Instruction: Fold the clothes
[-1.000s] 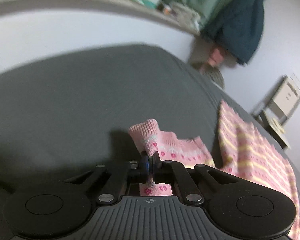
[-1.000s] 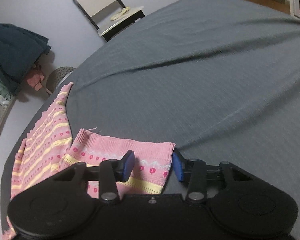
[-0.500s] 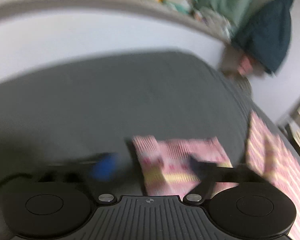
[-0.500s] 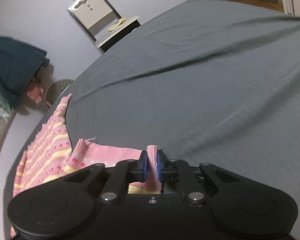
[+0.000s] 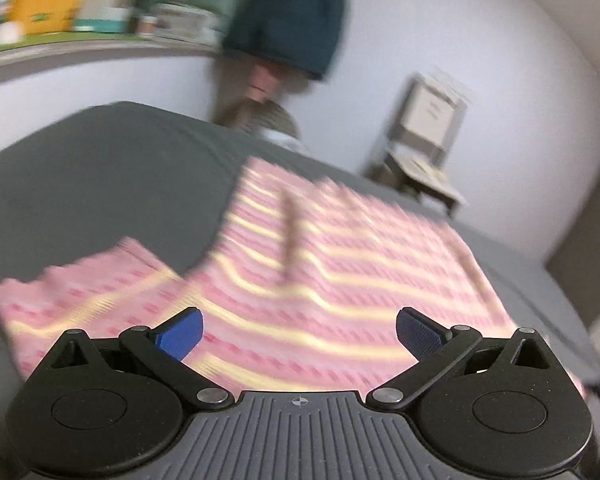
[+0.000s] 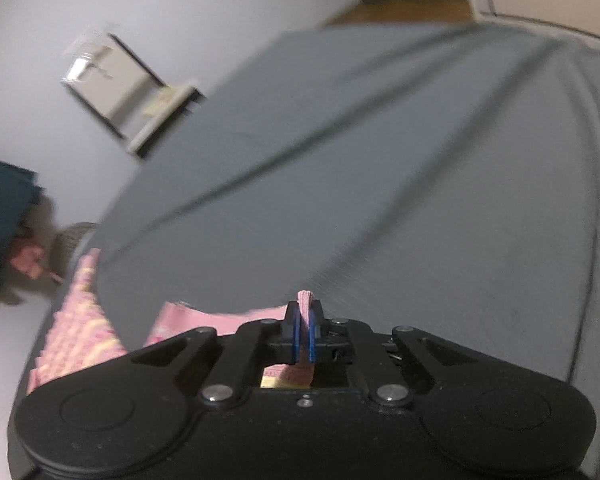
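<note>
A pink knit sweater with yellow stripes and small red marks lies spread on the grey bed; one sleeve stretches out to the left. My left gripper hovers open over the sweater's near edge, nothing between its blue pads. In the right wrist view my right gripper is shut on a pink sleeve cuff, which sticks up between the pads. The rest of the sweater trails off to the lower left, partly hidden behind the gripper body.
A small white chair stands by the wall beyond the bed. Dark blue and green clothes hang on the wall above a round basket. A shelf with colourful items runs along the upper left. The grey bed extends far right.
My left gripper let go of the sleeve cuff, opened and swung right over the sweater's body. My right gripper closed on the other sleeve cuff and lifted it.
</note>
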`<move>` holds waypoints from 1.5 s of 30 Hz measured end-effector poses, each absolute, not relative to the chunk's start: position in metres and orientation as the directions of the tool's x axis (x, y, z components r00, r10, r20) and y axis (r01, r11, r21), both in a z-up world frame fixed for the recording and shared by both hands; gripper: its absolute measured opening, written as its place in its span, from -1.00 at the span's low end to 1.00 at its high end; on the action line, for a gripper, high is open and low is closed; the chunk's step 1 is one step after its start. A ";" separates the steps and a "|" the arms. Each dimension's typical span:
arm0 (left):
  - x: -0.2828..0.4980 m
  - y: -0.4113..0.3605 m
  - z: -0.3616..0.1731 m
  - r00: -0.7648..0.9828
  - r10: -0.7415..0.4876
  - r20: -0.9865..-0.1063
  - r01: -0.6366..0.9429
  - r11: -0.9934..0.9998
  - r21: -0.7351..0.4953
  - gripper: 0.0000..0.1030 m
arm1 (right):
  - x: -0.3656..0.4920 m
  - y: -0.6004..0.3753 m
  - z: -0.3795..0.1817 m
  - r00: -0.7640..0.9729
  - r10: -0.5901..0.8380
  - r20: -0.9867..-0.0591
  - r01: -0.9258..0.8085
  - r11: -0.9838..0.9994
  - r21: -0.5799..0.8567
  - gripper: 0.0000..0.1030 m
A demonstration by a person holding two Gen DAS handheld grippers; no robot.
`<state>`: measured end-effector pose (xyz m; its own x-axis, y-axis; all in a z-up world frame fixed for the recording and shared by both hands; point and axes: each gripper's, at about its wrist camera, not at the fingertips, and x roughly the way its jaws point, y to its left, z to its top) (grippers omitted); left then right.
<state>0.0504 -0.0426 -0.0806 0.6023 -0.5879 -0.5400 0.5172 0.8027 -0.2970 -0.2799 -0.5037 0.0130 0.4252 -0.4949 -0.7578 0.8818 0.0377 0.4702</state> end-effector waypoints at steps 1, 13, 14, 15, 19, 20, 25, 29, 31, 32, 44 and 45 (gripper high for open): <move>0.043 -0.049 -0.082 0.580 -0.599 -0.551 0.551 0.787 -0.276 1.00 | -0.279 -0.506 0.009 0.409 -0.478 -0.777 0.889 0.018 0.457 -0.91; 0.005 -0.034 -0.016 0.510 -0.668 -0.541 0.630 0.719 -0.293 1.00 | -0.110 -0.530 0.074 0.712 -0.340 -0.614 0.686 0.520 0.509 -0.08; 0.006 -0.029 -0.009 0.501 -0.672 -0.545 0.613 0.720 -0.325 1.00 | -0.079 -0.536 0.071 0.744 -0.272 -0.611 0.642 0.544 0.540 -0.08; 0.009 -0.028 -0.004 0.484 -0.668 -0.565 0.579 0.729 -0.365 1.00 | -0.050 -0.542 0.067 0.757 -0.226 -0.613 0.615 0.564 0.551 -0.11; 0.018 -0.015 0.000 0.410 -0.665 -0.624 0.418 0.745 -0.519 1.00 | 0.041 -0.575 0.046 0.725 -0.247 -0.643 0.640 0.587 0.496 -0.37; 0.019 -0.012 -0.004 0.400 -0.676 -0.619 0.392 0.737 -0.551 1.00 | 0.054 -0.583 0.040 0.713 -0.270 -0.647 0.658 0.575 0.486 -0.46; 0.006 0.000 -0.017 0.380 -0.678 -0.629 0.462 0.728 -0.506 1.00 | 0.081 -0.614 0.008 0.673 -0.316 -0.669 0.715 0.510 0.478 -0.48; 0.005 0.012 -0.011 0.395 -0.708 -0.585 0.446 0.705 -0.551 1.00 | 0.099 -0.612 -0.002 0.681 -0.274 -0.679 0.690 0.552 0.469 -0.48; 0.004 0.011 -0.011 0.398 -0.705 -0.588 0.445 0.708 -0.548 1.00 | 0.113 -0.605 -0.004 0.667 -0.265 -0.697 0.684 0.590 0.429 -0.48; 0.004 0.010 -0.012 0.394 -0.703 -0.592 0.446 0.709 -0.546 1.00 | 0.121 -0.600 -0.004 0.660 -0.279 -0.698 0.679 0.619 0.394 -0.50; -0.002 0.006 -0.006 0.400 -0.708 -0.581 0.470 0.703 -0.533 1.00 | 0.151 -0.511 0.040 0.832 -0.134 -0.539 0.271 0.945 0.184 -0.64; -0.002 0.007 -0.007 0.400 -0.708 -0.582 0.466 0.704 -0.536 1.00 | 0.146 -0.525 0.041 0.821 -0.192 -0.539 0.354 0.910 0.215 -0.64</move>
<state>-0.0016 0.0072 -0.0070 0.4003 -0.7081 -0.5817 0.4656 0.7039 -0.5364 0.1464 -0.5245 0.0406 0.8205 -0.1916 -0.5385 0.3538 0.9102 0.2153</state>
